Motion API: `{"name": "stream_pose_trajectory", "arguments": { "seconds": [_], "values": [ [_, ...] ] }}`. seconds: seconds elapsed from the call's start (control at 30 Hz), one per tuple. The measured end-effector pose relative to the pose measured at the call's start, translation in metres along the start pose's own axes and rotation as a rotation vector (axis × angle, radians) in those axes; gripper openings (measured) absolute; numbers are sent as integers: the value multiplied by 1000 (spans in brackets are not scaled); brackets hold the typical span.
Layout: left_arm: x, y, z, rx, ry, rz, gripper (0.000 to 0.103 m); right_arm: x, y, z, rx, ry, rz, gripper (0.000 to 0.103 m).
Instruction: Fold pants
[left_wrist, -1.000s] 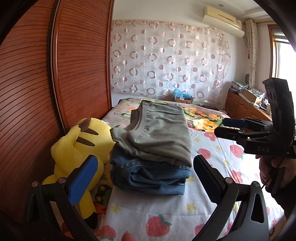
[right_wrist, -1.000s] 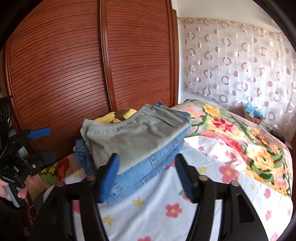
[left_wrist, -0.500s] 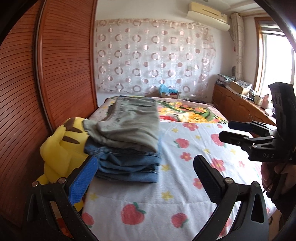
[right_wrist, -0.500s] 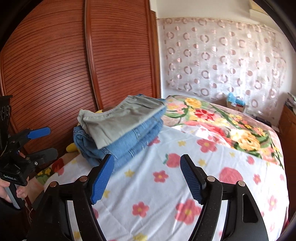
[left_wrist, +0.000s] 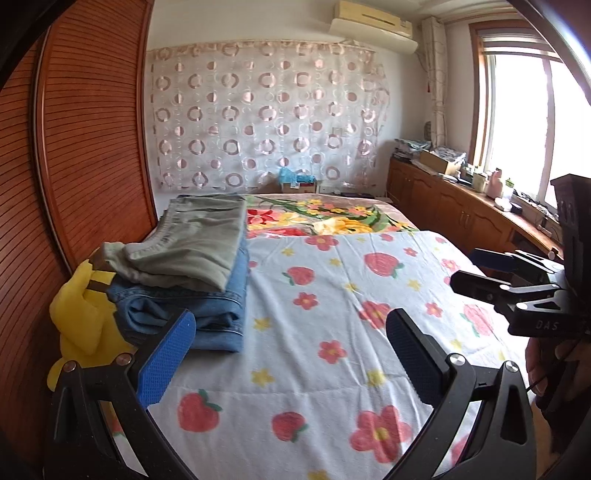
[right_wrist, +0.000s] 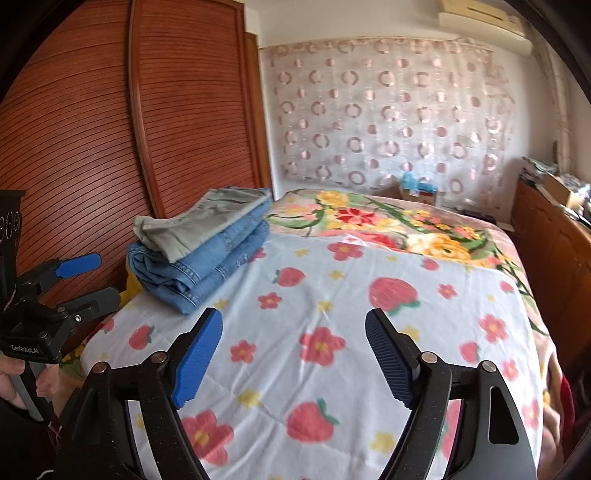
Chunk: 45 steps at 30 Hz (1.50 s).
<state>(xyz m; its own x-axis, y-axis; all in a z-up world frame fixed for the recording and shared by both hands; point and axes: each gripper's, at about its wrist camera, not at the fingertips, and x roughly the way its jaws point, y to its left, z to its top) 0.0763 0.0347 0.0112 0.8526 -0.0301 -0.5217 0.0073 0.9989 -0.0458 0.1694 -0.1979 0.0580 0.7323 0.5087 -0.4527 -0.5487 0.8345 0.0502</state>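
Folded pants (left_wrist: 195, 251) lie stacked on jeans (left_wrist: 207, 306), left on the bed (left_wrist: 332, 332).

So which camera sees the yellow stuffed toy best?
The left wrist view. The yellow stuffed toy shows there beside the folded pants stack, against the wooden wardrobe. The right wrist view shows only a yellow sliver peeking from under the stack.

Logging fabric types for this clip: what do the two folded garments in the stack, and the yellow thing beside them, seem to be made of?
Blue jeans: denim, judging by the faded blue weave and pale stitched seams. Grey-green pants on top: a matte woven cloth, probably cotton; the gathered waistband suggests elastic. Yellow toy: soft plush, fuzzy and rounded, likely synthetic.
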Motion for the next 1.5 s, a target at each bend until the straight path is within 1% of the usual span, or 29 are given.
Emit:
{"name": "stream_pose_trajectory", "arguments": {
  "seconds": [0.3,0.4,0.7,0.93,1.07,1.17,1.5],
  "values": [
    [-16,-27,-7,16,-2,-26,103,-36,11,-19,74,-19,-108,82],
    [-21,-33,-5,20,-10,-30,103,-44,18,-19,91,-16,-141,82],
    [-48,-44,16,20,-54,-60,103,-71,41,-10,96,-84,-220,83],
    [-65,-47,28,25,-93,-46,103,-93,63,-14,100,-150,-240,83],
    [-69,-48,30,27,-104,-39,103,-98,68,-21,98,-166,-250,83],
    [-70,-48,30,26,-110,-36,103,-100,61,-26,97,-174,-253,83],
    [-71,-46,30,25,-111,-34,103,-98,57,-27,103,-180,-262,83]
  ]
}}
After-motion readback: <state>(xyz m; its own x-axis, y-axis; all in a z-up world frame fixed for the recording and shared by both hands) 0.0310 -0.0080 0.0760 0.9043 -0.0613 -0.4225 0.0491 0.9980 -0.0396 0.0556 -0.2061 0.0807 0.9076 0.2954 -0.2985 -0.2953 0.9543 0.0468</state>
